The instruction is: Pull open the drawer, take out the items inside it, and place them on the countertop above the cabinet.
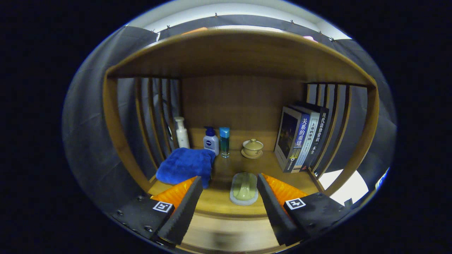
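- Jaws: apart, gripper (229, 197) empty, soap dish (243, 188) between them on surface (219, 201).
- Towel (186, 165): left edge.
- Advice: back off, find drawer below.

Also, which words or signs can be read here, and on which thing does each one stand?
"关系的重建": spine of the front book.
"现代法律常识一本全": spine of the rear book.
Middle book: spine text too blurred to read.
Blue pump bottle: label too small to read.
Square markers, no words: on the open tongs, which flank a pale green dish.
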